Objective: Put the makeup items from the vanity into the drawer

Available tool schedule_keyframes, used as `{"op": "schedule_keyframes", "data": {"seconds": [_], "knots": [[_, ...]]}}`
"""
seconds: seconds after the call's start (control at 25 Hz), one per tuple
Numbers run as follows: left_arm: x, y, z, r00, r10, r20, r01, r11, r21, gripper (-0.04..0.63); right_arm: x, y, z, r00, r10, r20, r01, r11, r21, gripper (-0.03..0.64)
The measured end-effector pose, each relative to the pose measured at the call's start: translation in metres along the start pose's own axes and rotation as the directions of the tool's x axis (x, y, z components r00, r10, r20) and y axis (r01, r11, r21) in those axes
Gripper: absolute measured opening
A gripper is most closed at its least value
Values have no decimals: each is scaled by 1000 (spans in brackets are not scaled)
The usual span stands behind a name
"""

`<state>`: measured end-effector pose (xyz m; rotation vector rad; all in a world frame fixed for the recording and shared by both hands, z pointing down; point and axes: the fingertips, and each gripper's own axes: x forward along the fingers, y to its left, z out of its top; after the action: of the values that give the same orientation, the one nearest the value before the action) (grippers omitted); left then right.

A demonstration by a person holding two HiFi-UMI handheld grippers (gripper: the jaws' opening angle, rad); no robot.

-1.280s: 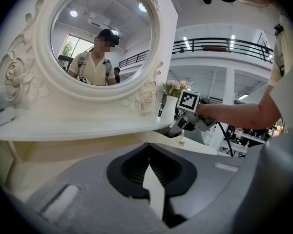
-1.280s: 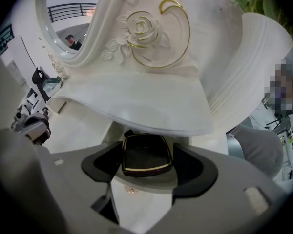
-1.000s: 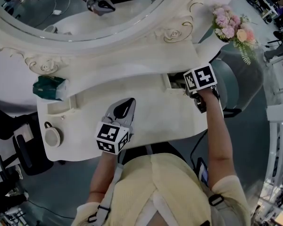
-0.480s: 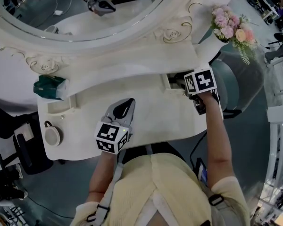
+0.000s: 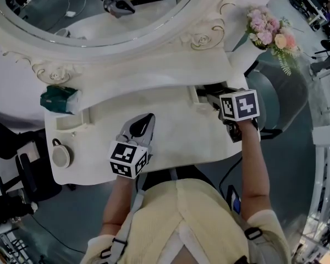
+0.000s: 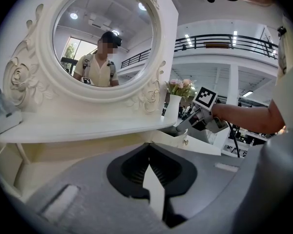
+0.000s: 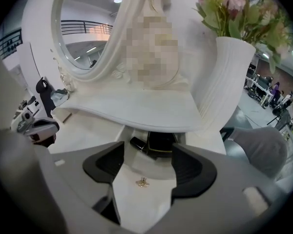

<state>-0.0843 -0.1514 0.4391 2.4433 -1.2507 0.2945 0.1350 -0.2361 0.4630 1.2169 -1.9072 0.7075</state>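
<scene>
The small white drawer [image 5: 200,96] under the vanity's shelf stands pulled out at the right. In the right gripper view a black compact with a gold rim [image 7: 161,141] and a black tube [image 7: 138,144] lie inside it. My right gripper [image 7: 149,152] faces the drawer front [image 7: 136,204]. Its jaws are closing but still wide apart, with the little gold knob [image 7: 142,181] between them and untouched. In the head view the right gripper [image 5: 219,100] sits just in front of the drawer. My left gripper [image 5: 147,119] hangs shut and empty over the middle of the vanity top [image 5: 176,125].
A green tissue box [image 5: 59,99] sits on the left of the shelf, and a round handled object [image 5: 60,155] lies at the front left corner. A white vase [image 7: 224,82] of pink flowers [image 5: 272,32] stands at the right. A grey chair [image 5: 283,100] is beyond the right edge.
My right gripper has drawn back from the drawer toward the vanity's front edge, and more of the drawer's dark contents shows. The left gripper has barely moved.
</scene>
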Motion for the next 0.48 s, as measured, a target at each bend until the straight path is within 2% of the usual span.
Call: {"op": "schedule_keyframes", "data": {"seconds": [0.32,0.48], "knots": [[-5,3,5,1000,25,14,-24,1000,-5,2,-30,32,8,990,84,116,-83,996,-14,252],[-8,4,7,1000,22,20,-21,999,-24,2,-39,41,7,985,92,144,-88,996,-29,233]]}}
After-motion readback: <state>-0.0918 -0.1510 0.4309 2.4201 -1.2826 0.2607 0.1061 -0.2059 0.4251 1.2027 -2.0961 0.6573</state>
